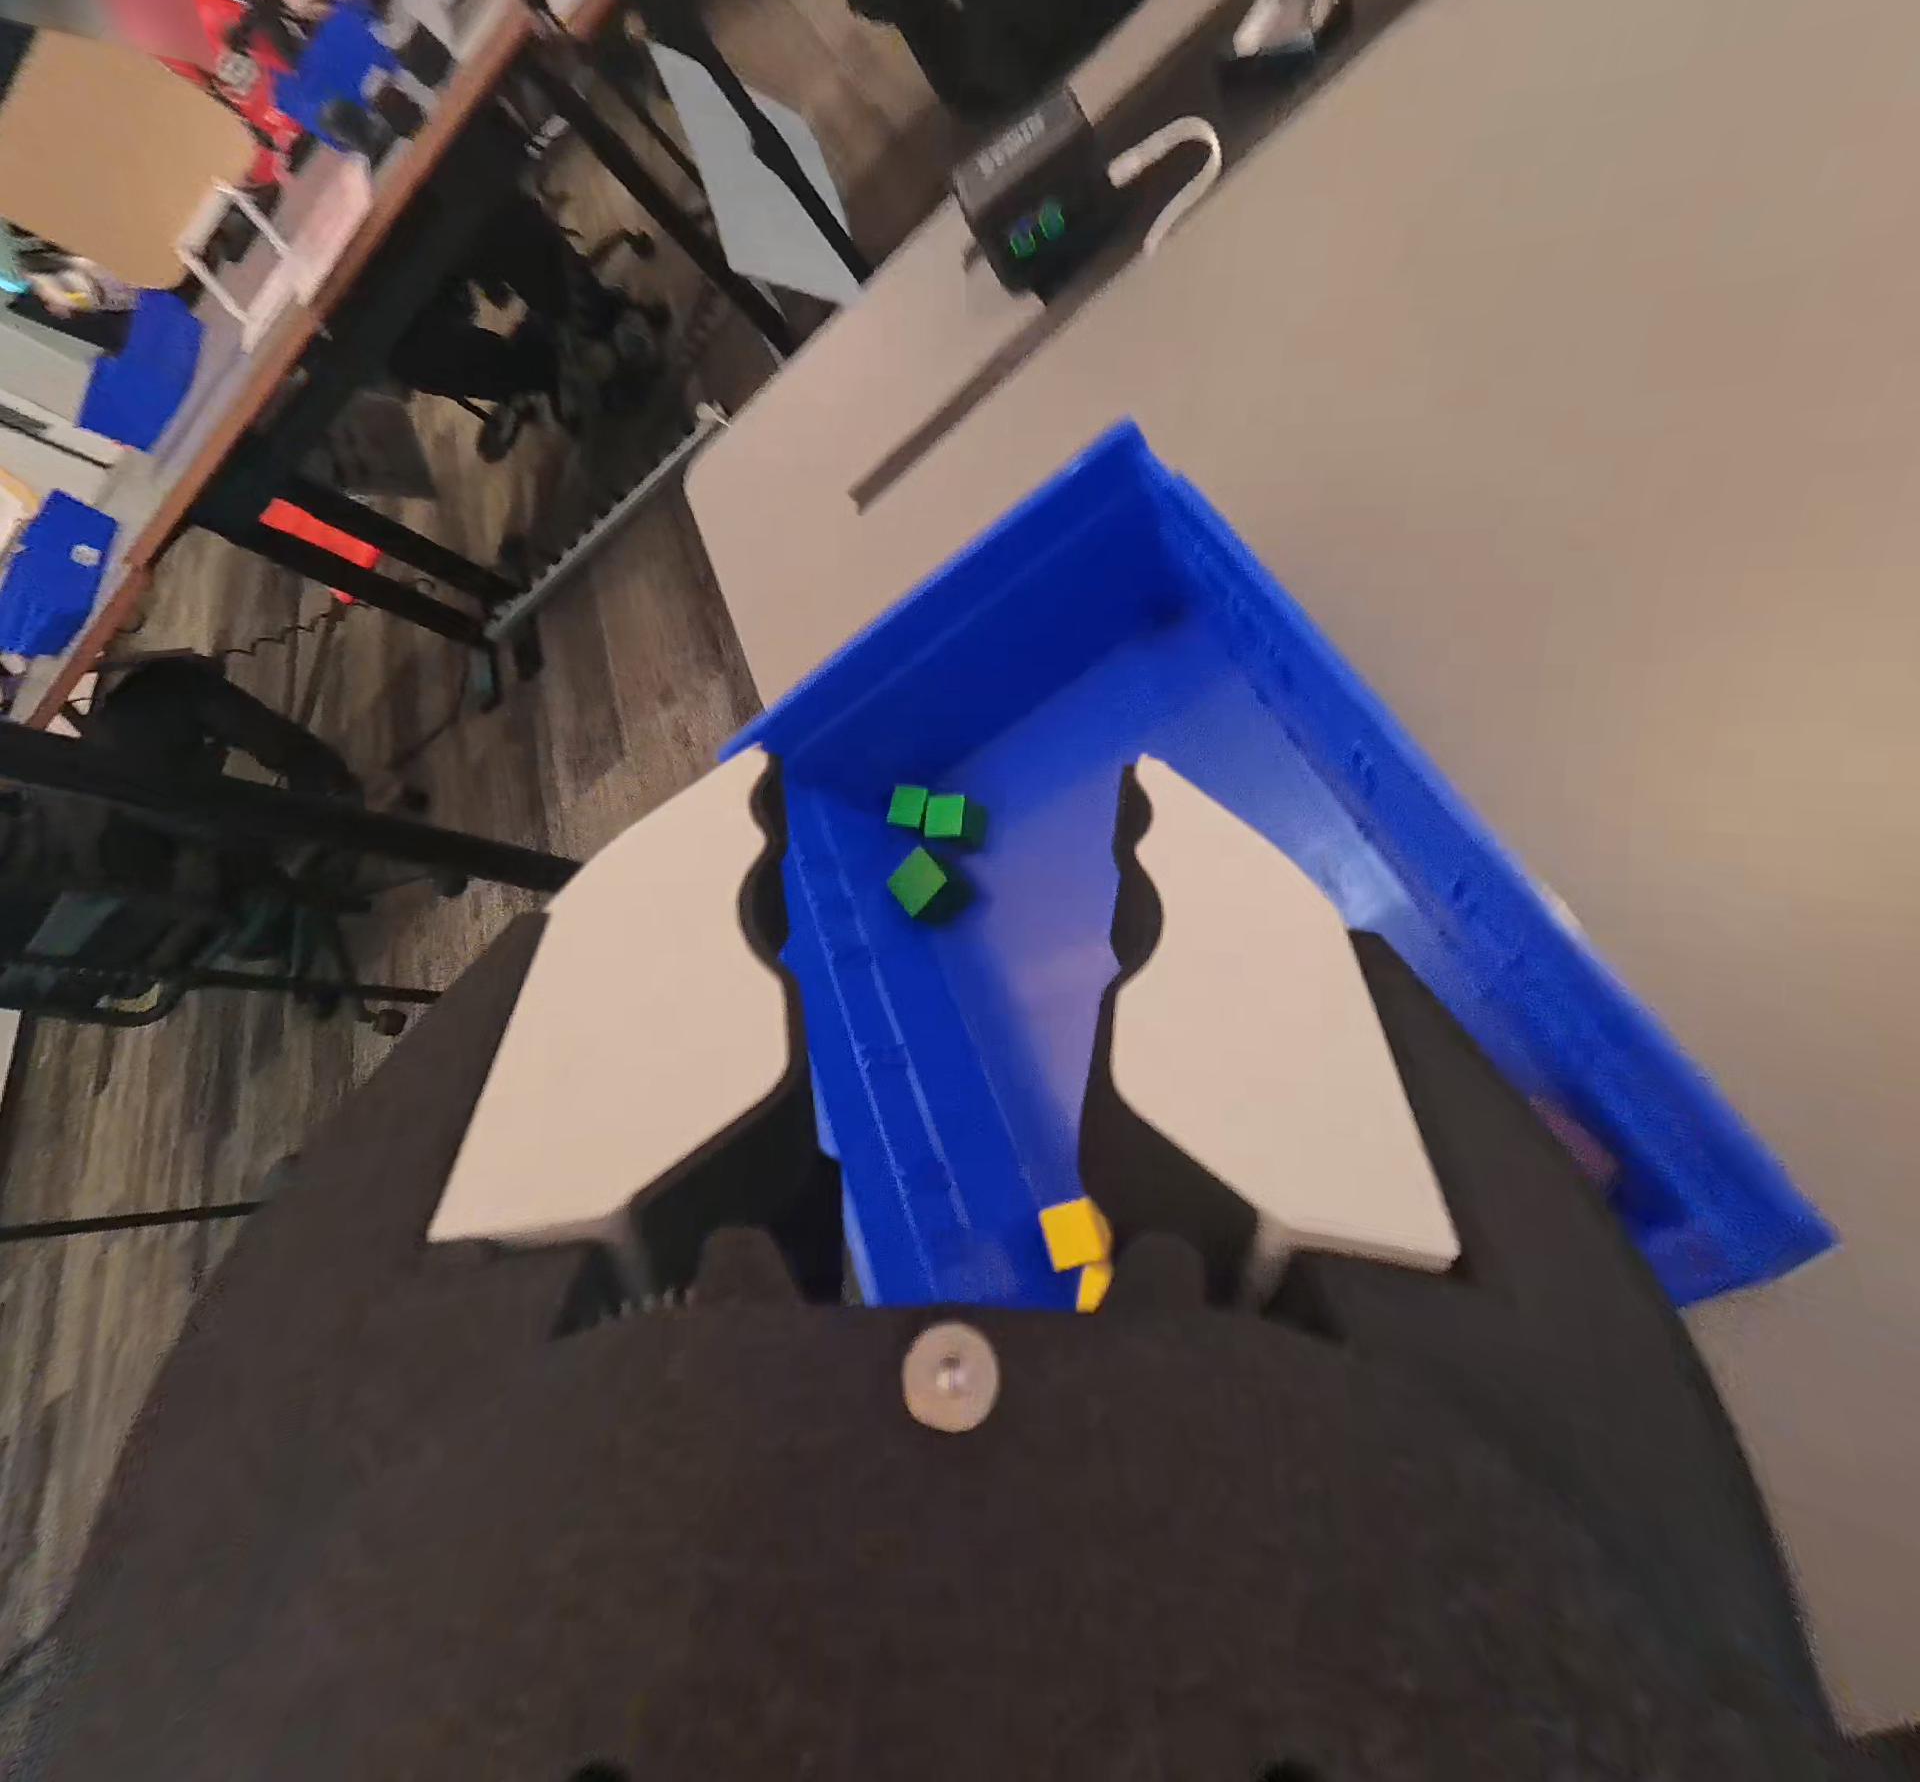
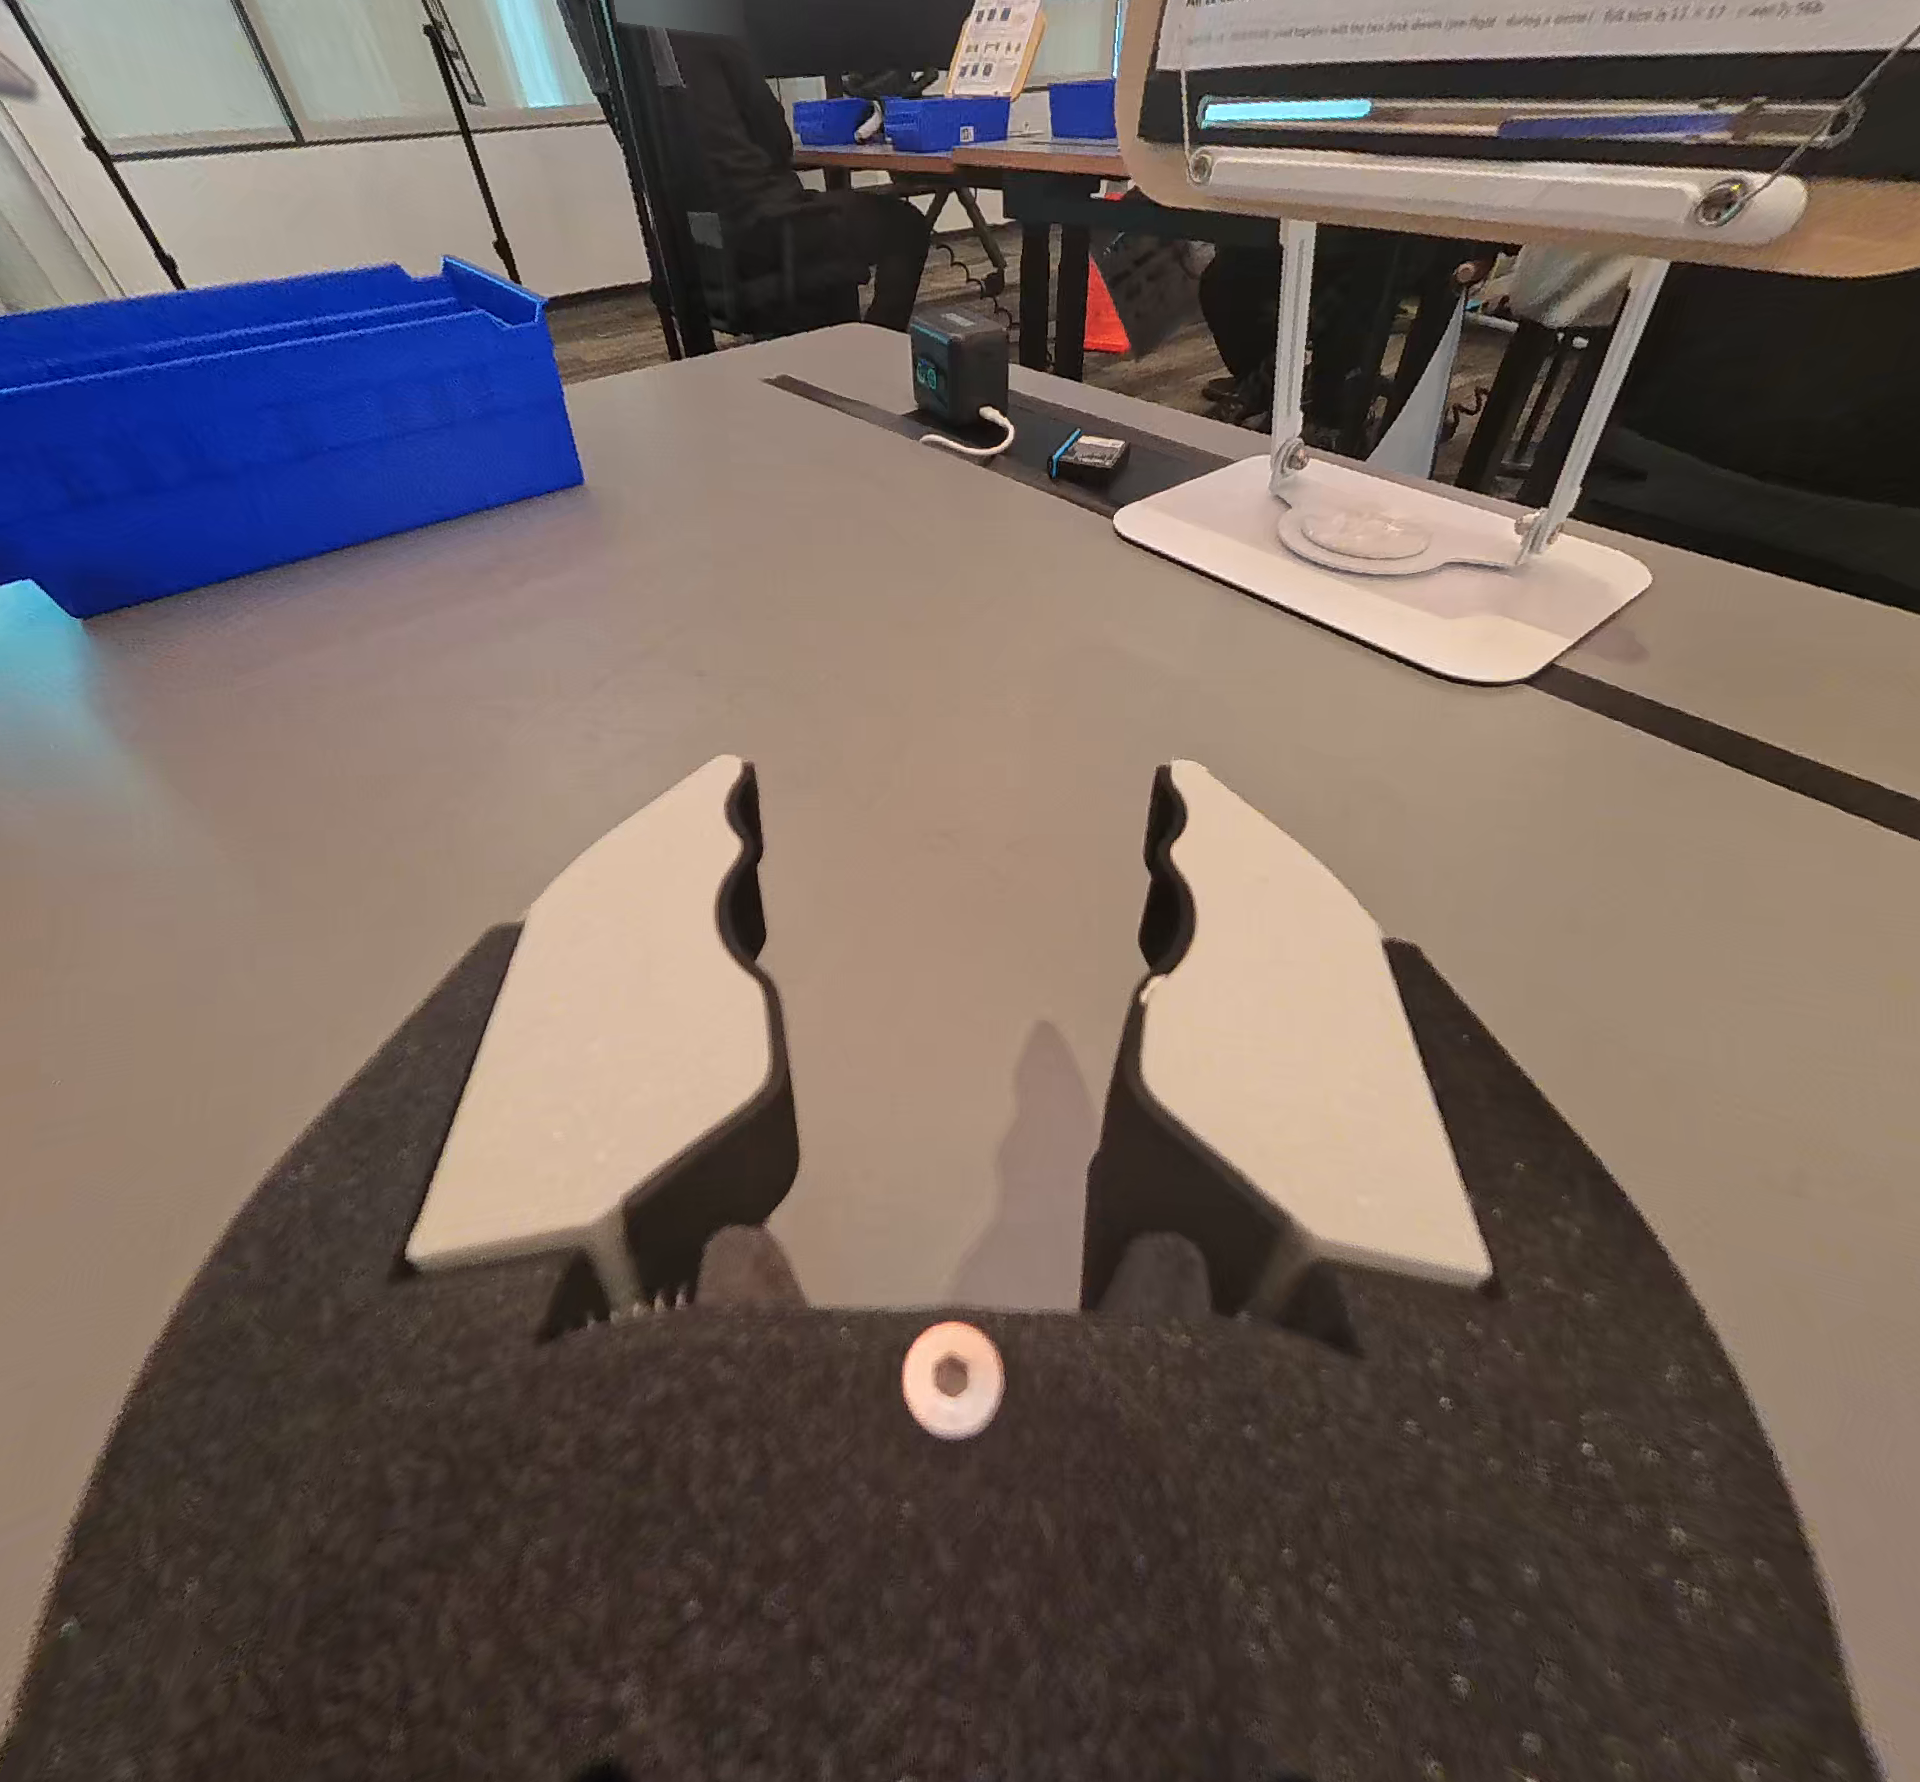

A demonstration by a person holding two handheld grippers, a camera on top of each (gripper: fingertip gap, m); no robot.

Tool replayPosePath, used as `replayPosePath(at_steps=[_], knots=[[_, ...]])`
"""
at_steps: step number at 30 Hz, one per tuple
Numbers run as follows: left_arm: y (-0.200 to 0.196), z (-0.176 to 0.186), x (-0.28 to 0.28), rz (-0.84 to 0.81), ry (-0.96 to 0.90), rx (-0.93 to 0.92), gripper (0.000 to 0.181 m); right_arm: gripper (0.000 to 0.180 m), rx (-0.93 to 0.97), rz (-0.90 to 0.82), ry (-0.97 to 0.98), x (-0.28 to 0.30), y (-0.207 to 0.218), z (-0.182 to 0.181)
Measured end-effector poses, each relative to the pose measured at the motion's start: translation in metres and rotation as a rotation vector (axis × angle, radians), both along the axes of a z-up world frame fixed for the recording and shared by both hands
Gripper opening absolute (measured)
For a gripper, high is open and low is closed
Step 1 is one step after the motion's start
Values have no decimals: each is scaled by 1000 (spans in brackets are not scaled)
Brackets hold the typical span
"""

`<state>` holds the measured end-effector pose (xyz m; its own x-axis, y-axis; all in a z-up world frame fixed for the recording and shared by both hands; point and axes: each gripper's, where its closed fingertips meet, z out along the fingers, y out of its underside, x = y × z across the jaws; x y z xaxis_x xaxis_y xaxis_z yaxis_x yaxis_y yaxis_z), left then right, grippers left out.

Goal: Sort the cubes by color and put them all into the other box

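nearest the lens, the left tool [image 1: 945, 776] hung wide open and empty above the blue box [image 1: 1299, 693], where three green cubes [image 1: 925, 844] sat at the far end and yellow cubes [image 1: 1075, 1233] near. the right tool [image 2: 951, 776], also wide open and empty, hovered over bare table [image 2: 935, 589]. a good pick likely meant descending straight, straddling one cube clear of its neighbours.

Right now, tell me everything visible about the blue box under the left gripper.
The blue box is an open-topped rectangular bin of matte plastic with ribbed side walls and a stepped rim. It sits upright on the grey table, near the table's edge. Inside, three green cubes lie near one end wall and two yellow cubes lie nearer the camera. The left gripper hangs open above it, touching nothing.
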<state>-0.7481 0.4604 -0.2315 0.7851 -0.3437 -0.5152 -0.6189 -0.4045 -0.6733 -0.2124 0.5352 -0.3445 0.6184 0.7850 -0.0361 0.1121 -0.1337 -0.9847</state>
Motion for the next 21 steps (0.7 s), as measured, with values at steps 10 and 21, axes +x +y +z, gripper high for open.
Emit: replayPosePath(at_steps=[10,21], knots=[[51,-118,-49,21,236,-412,56,69,-2,30,-39,-7,-3,-9],[74,-170,-91,-121,453,-697,54,69,-47,67,-54,-9,-1,-22]])
